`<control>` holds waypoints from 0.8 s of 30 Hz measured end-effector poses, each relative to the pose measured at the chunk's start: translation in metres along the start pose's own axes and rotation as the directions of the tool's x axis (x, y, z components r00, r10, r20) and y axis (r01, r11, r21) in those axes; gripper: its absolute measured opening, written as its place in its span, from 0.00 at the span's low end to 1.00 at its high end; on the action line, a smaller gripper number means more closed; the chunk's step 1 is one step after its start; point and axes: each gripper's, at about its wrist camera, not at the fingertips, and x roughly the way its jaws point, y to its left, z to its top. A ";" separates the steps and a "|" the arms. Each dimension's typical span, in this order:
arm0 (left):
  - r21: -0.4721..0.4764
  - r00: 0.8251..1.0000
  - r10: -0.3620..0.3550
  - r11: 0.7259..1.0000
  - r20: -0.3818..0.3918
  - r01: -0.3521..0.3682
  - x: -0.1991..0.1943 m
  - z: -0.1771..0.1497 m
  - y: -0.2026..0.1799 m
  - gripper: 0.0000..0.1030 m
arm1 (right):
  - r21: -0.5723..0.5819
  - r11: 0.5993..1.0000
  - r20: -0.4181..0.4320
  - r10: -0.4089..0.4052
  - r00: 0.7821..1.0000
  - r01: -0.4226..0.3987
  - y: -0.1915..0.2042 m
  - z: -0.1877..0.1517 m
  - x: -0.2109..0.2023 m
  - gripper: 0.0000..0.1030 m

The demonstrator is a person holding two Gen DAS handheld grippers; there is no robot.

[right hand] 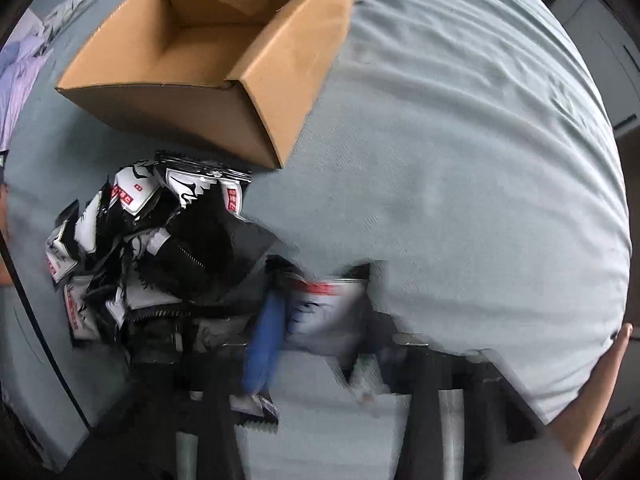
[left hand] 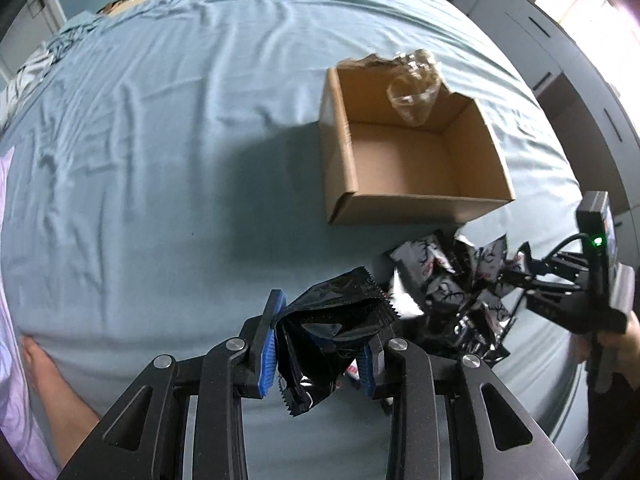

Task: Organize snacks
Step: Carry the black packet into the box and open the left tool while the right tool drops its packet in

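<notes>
My left gripper (left hand: 320, 344) is shut on a crumpled black snack packet (left hand: 336, 320), held above the blue sheet. An open cardboard box (left hand: 404, 208) sits ahead to the right with a clear plastic bag (left hand: 414, 92) on its far rim. A pile of black-and-white snack packets (left hand: 452, 280) lies just in front of the box. In the blurred right wrist view my right gripper (right hand: 320, 320) is shut on a white-and-black snack packet (right hand: 324, 308) beside the pile (right hand: 132, 240), with the box (right hand: 180, 112) up to the left.
A blue bed sheet (left hand: 180, 140) covers the whole surface. Patterned bedding (left hand: 36, 64) lies at the far left. Grey cabinets (left hand: 560, 60) stand beyond the bed on the right. The other gripper's body (left hand: 592, 280) shows at the right edge.
</notes>
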 end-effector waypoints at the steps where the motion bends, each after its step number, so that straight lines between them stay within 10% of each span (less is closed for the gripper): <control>1: 0.007 1.000 0.001 1.000 0.012 -0.001 -0.002 0.001 -0.003 0.30 | 0.013 1.000 0.008 0.007 1.000 -0.007 -0.007 -0.002 -0.007 0.23; 12: -0.003 0.991 0.030 1.000 0.130 -0.030 -0.013 0.028 -0.021 0.30 | 0.112 0.984 0.197 0.115 0.974 -0.138 -0.054 -0.033 -0.093 0.23; 19: 0.015 0.955 -0.009 1.000 0.298 0.005 -0.030 0.081 -0.056 0.32 | 0.156 0.957 0.277 0.194 0.941 -0.243 -0.070 -0.048 -0.124 0.23; 20: 0.024 0.949 -0.024 1.000 0.316 0.017 -0.032 0.087 -0.060 0.43 | 0.161 0.955 0.281 0.198 0.939 -0.250 -0.069 -0.047 -0.127 0.23; 22: 0.042 0.939 -0.053 0.998 0.341 0.041 -0.032 0.096 -0.067 0.95 | 0.168 0.951 0.288 0.204 0.936 -0.259 -0.068 -0.046 -0.130 0.23; 24: 0.036 0.921 -0.047 0.999 0.386 0.036 -0.034 0.094 -0.067 0.99 | 0.167 0.950 0.296 0.207 0.932 -0.264 -0.066 -0.045 -0.136 0.23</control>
